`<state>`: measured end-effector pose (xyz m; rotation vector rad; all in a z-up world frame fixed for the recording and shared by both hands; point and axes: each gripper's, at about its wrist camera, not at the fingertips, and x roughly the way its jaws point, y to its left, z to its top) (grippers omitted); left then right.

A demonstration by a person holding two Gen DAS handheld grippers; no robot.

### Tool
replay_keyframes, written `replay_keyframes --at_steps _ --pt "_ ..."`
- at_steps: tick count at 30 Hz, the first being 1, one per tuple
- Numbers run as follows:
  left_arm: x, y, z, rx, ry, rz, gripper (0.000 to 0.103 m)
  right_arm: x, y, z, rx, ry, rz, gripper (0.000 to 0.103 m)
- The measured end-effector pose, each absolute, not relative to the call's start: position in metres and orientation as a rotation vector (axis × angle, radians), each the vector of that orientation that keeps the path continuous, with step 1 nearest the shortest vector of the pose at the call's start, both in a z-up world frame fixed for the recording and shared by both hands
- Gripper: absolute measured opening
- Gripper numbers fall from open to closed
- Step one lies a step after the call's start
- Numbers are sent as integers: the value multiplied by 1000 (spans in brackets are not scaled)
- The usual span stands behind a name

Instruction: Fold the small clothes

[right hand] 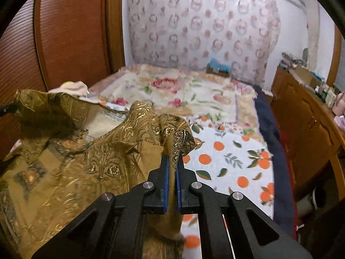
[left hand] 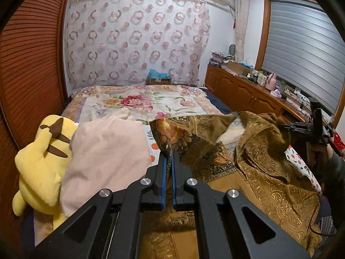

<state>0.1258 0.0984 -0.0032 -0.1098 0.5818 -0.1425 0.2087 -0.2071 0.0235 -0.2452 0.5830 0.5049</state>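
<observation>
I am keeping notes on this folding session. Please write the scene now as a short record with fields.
place: bed with orange-print sheet
garment: brown patterned shirt, partly lifted, not yet folded
left gripper: shut on one shirt edge
right gripper: shut on another shirt edge
beside shirt: pink cloth, yellow plush toy

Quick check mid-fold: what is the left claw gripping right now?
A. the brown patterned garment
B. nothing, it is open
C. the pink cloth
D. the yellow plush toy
A: the left claw is shut on a corner of the brown patterned garment, with the yellow plush toy lying untouched off to its side.
</observation>
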Motion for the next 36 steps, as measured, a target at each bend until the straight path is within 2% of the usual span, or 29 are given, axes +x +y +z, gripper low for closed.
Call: replay_keyframes --at_steps 12,20,31,36 --pt "52 116 -12 -157 551 -90 5 98 -260 15 -166 514 488 5" --pt "11 132 -43 -237 583 -39 5 43 -294 -5 -81 574 549 4" --pt "-32 133 -33 -226 554 -7 5 -5 -301 2 -136 670 586 4" --pt "-35 139 -62 -216 623 18 5 -24 -298 -11 -173 745 582 4"
